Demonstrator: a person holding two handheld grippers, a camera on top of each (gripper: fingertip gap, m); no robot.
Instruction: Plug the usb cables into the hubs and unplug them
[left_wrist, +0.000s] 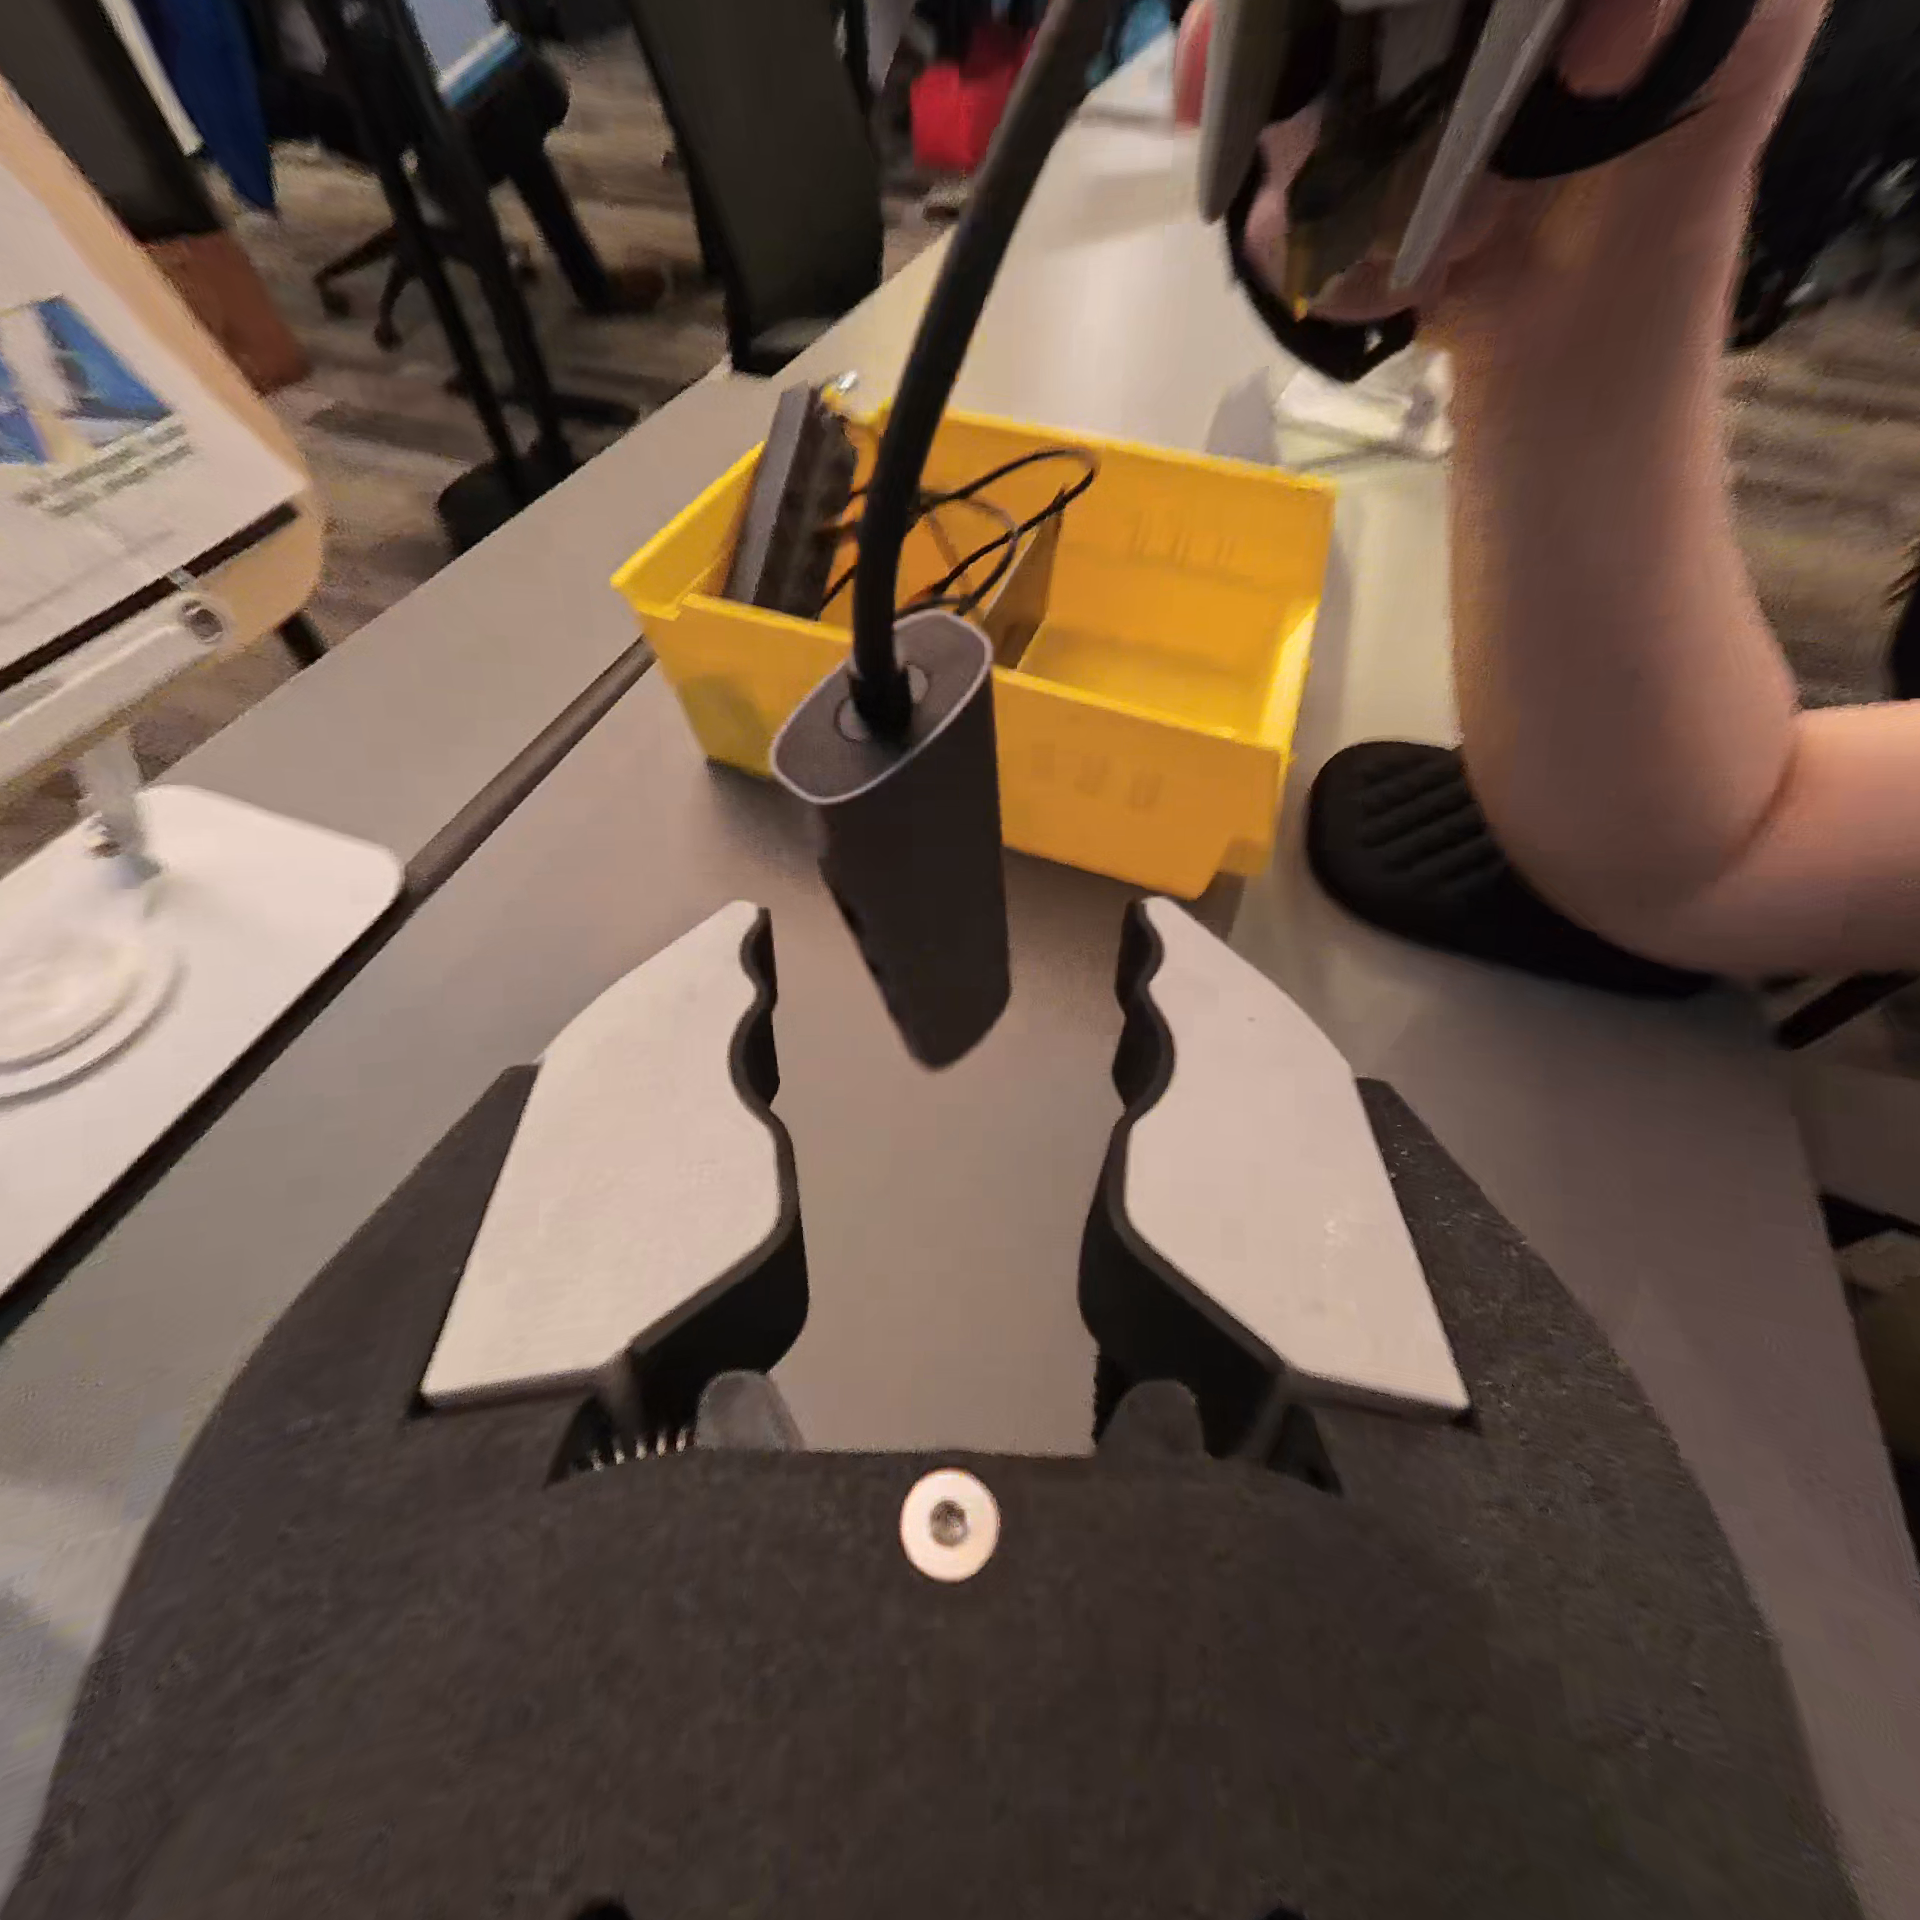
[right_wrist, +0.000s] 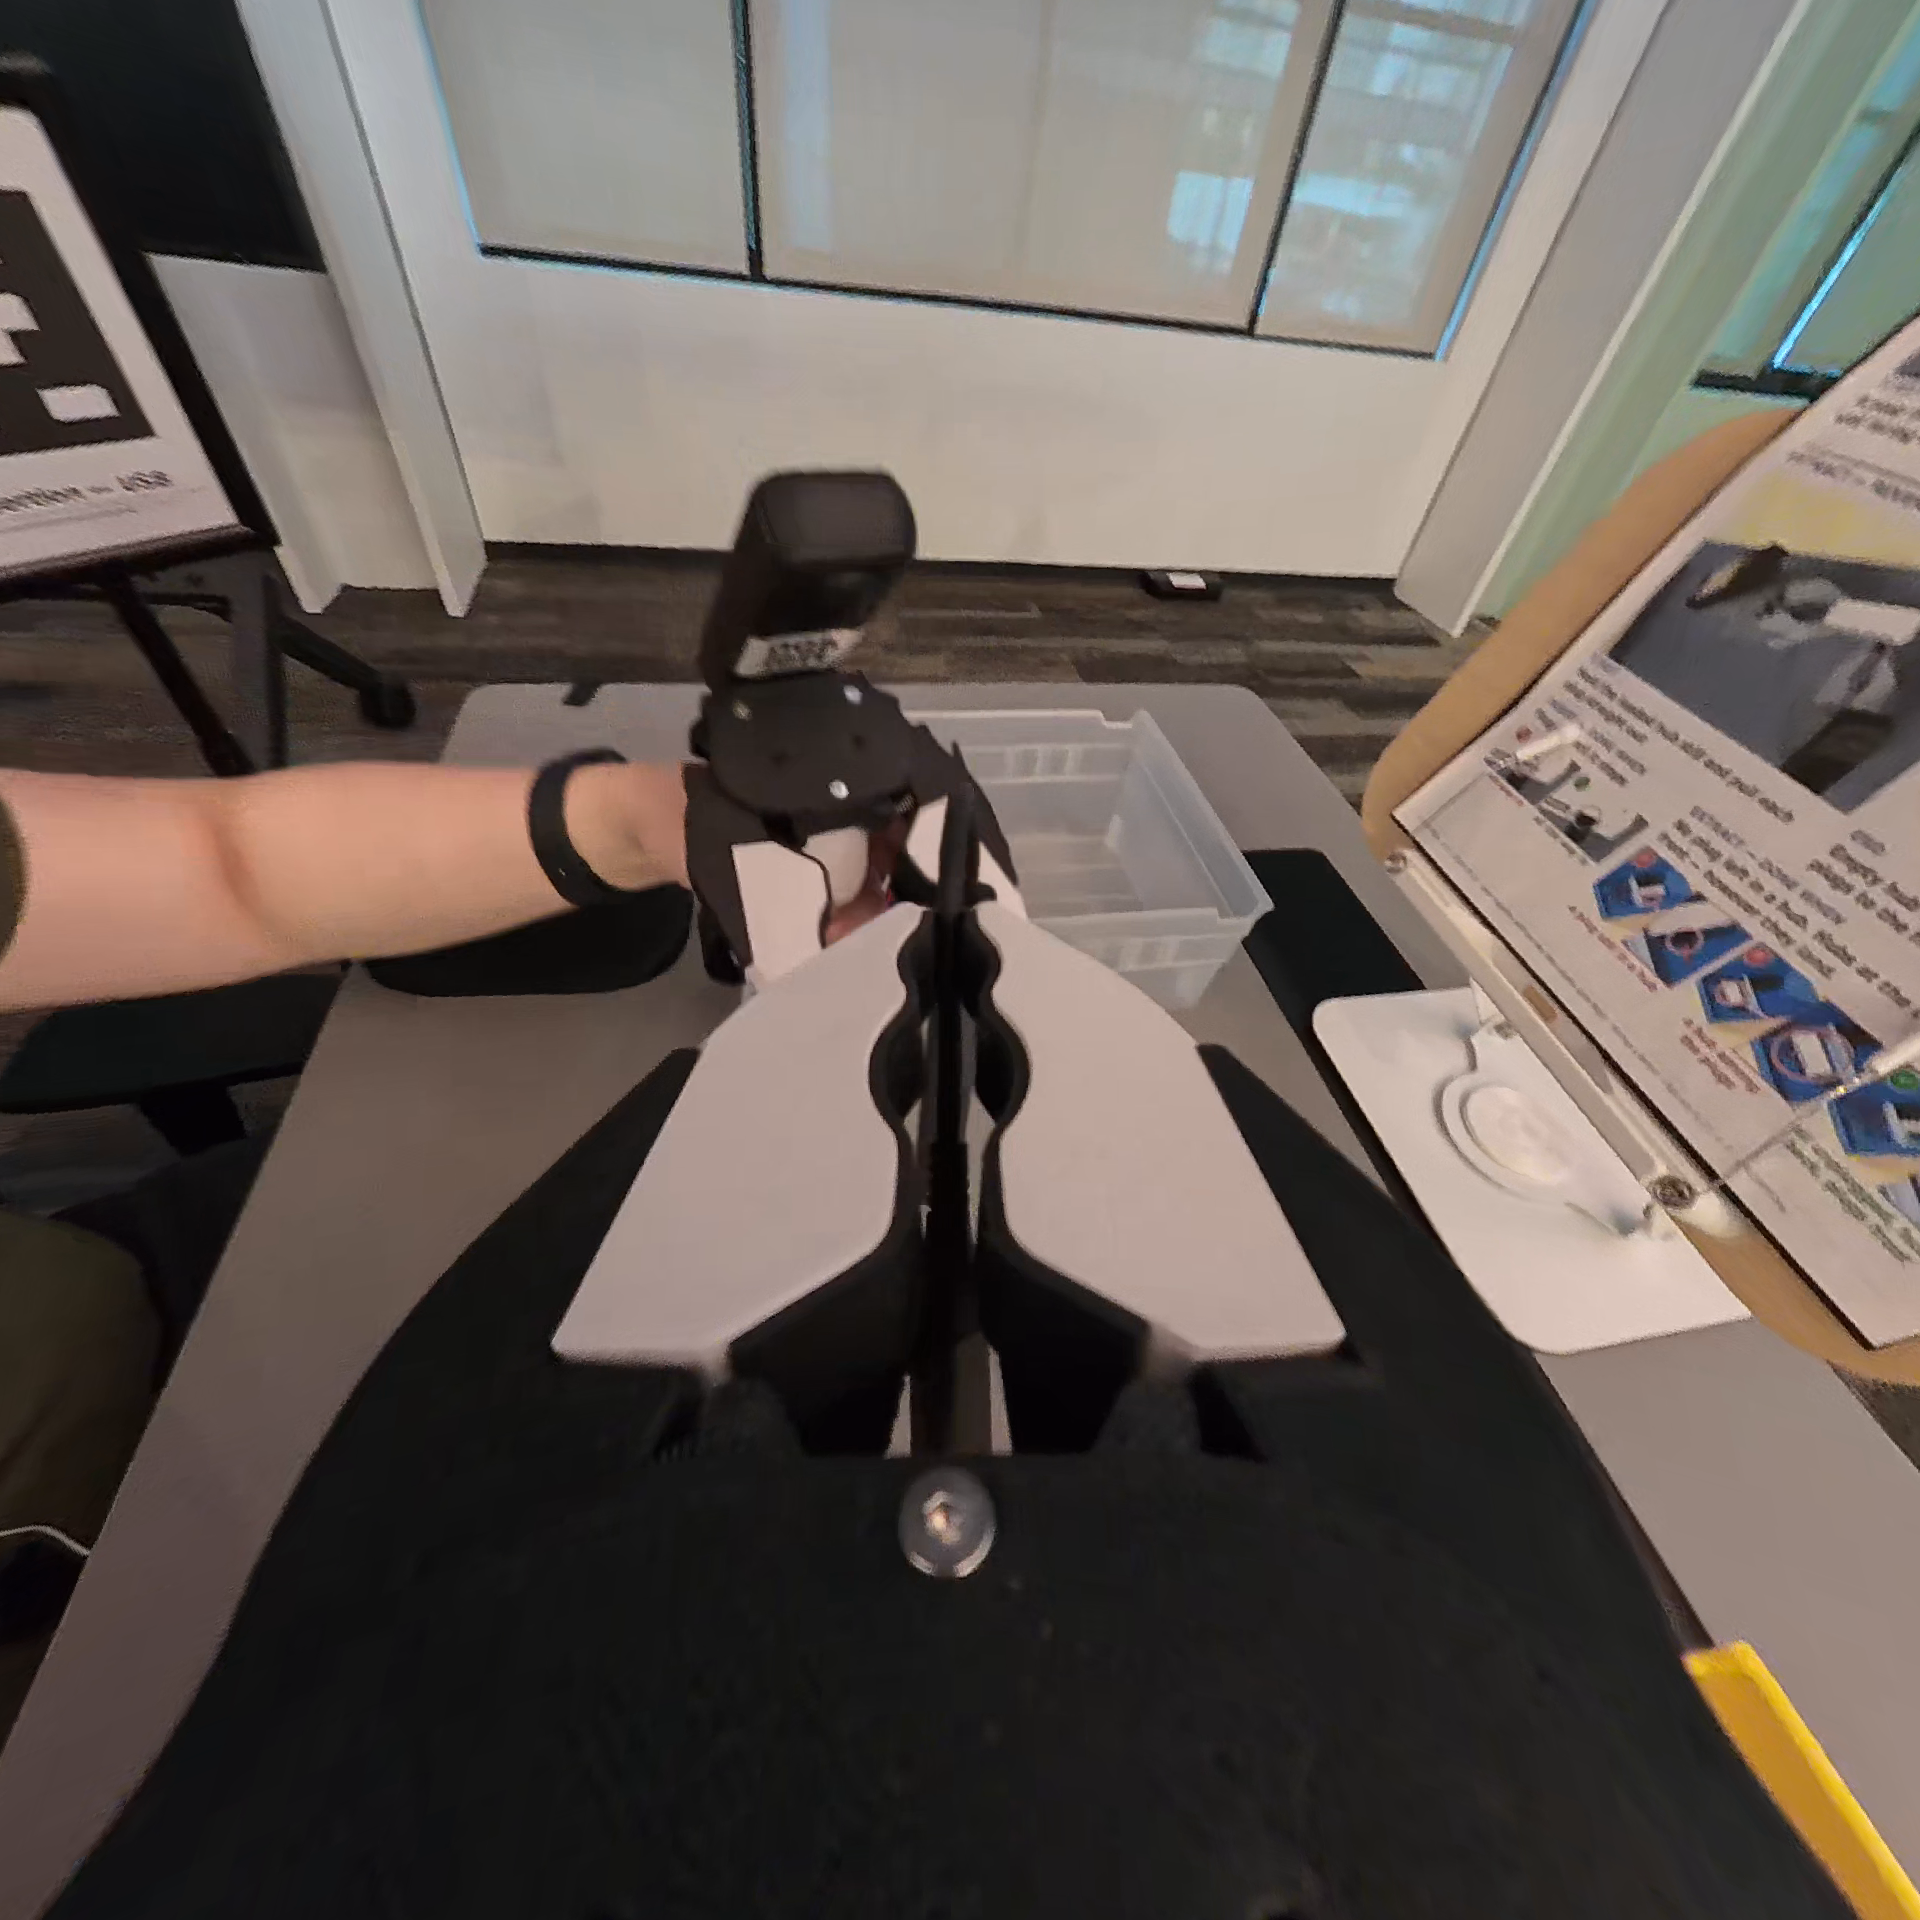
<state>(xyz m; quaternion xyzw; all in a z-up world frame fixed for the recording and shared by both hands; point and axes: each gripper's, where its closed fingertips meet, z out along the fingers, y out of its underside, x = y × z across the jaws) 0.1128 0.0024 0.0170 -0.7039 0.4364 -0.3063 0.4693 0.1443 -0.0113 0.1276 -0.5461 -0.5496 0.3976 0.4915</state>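
Observation:
A dark grey USB hub (left_wrist: 914, 831) hangs upright in the air from its thick black cable (left_wrist: 935, 312). Its lower end sits between the fingers of my left gripper (left_wrist: 945, 935), which is open and does not touch it. My right gripper (right_wrist: 945, 920) is shut on the black cable (right_wrist: 948, 1091), pinched along the jaws. The right gripper shows at the top right of the left wrist view (left_wrist: 1320, 229). The left gripper shows farther off in the right wrist view (right_wrist: 862, 904). The hub itself is hidden in the right wrist view.
A yellow bin (left_wrist: 1195, 727) behind the hub holds another hub (left_wrist: 795, 499) and thin black cables. A clear bin (right_wrist: 1101, 831) stands at the far table edge. Black wrist pads (left_wrist: 1434, 852), a white stand base (right_wrist: 1507, 1164) with an instruction board (right_wrist: 1714, 831), and a forearm (left_wrist: 1610, 623) are nearby. My right fingertips sit around 12 cm from my left ones.

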